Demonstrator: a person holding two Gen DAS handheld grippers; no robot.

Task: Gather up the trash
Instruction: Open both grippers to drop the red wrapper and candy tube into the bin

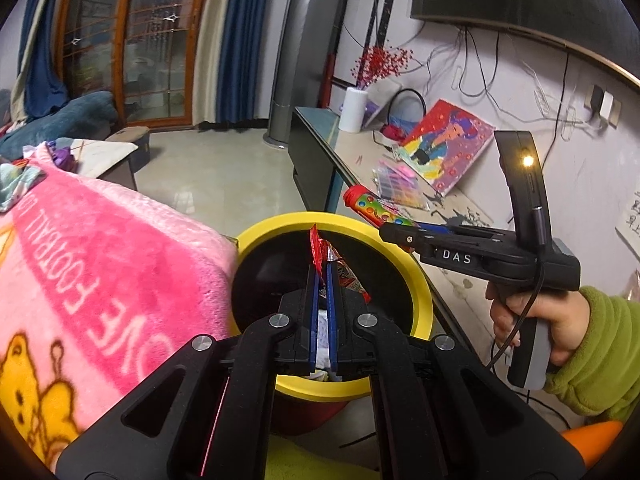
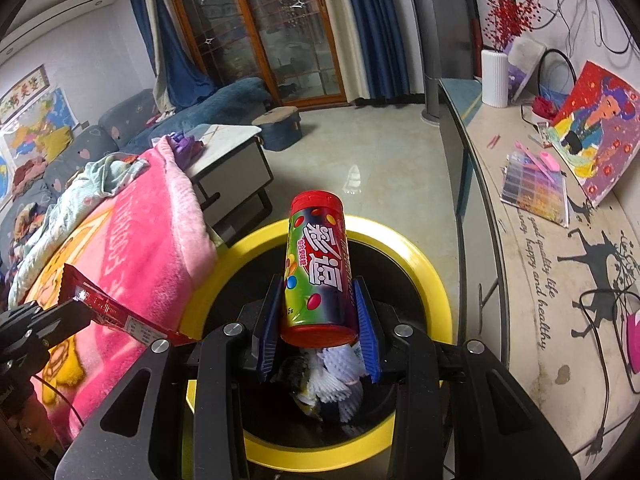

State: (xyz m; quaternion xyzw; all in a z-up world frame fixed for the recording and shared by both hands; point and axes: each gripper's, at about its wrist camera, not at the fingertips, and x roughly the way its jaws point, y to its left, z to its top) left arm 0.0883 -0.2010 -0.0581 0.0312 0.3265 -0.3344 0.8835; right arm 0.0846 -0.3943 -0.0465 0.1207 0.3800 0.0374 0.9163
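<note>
Both tools are loaded and both hang over the same bin. The right tool (image 2: 320,328) pinches a candy tube (image 2: 318,268) between its blue pads (image 2: 366,320), gripping the lower half near the tube's base. The tube's long axis runs forward along the fingers, with its red cap pointing away toward the far rim of the yellow-rimmed bin (image 2: 424,264). The bin's dark mouth lies directly under the tube, and white crumpled paper (image 2: 340,380) already sits inside.

The left tool (image 1: 322,280) is pressed together on a red snack wrapper (image 1: 338,268), a flat strip that sticks out past the fingertips and slants across them. In the left wrist view that wrapper hangs over the open middle of the bin (image 1: 272,228).

Neither item needs to travel sideways, by the look of it; the drop for each is straight down. The tube looks the more awkward of the two, since its capped end reaches close to the far rim and might clip it if released while tilted forward. The wrapper is light and may flutter toward the pink blanket (image 1: 100,248), which lies just beside the bin's left edge.
</note>
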